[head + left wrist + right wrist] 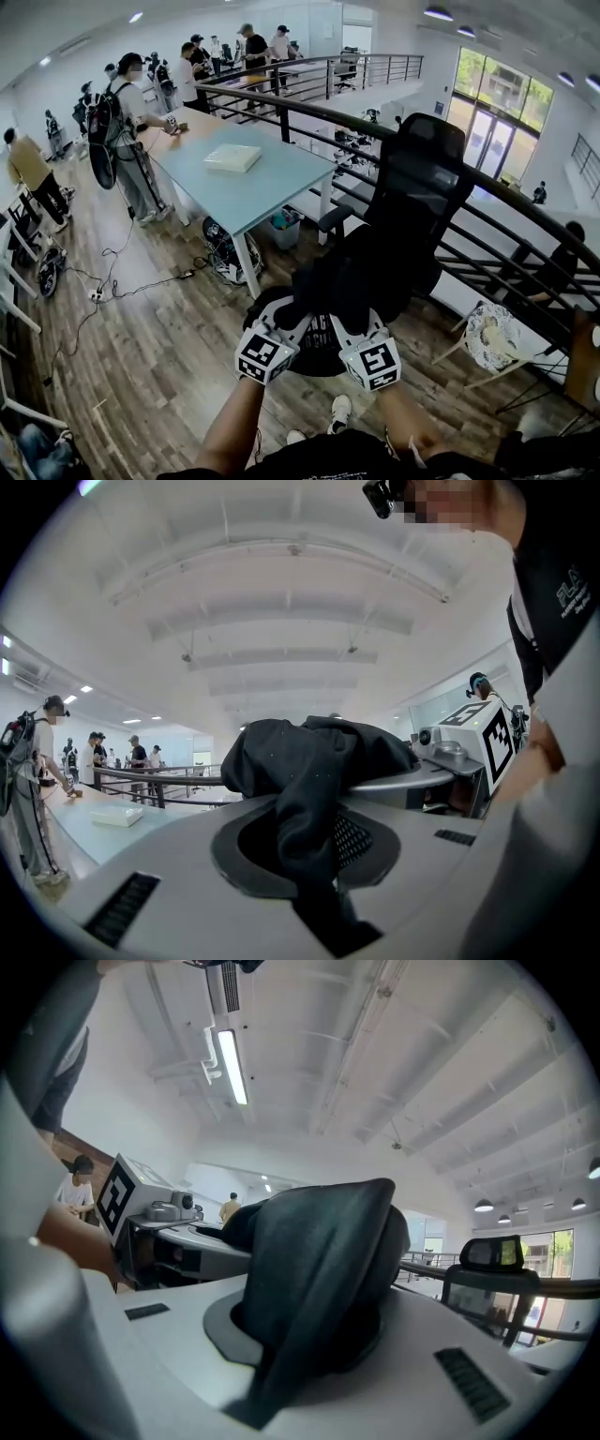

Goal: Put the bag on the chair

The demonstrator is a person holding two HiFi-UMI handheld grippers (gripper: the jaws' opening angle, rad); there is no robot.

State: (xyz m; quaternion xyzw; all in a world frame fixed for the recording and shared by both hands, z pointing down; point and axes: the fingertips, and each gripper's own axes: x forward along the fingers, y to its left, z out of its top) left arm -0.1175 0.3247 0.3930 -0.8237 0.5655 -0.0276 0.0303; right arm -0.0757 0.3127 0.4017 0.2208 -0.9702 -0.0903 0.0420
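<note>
Left gripper (pixel 279 326): jaws closed down on a fold of the black bag (pixel 317 286), cloth pinched between them. Right gripper (pixel 354 328): jaws nearly together, clamped on a thick band of the same bag. Both sit side by side, close together, near the person. The bag hangs between them, directly in front of the black chair (pixel 422 178) at seat level (contact with the seat cannot be confirmed). Pale table (pixel 272 187) far left of the chair; railing (pixel 281 98) behind both
</note>
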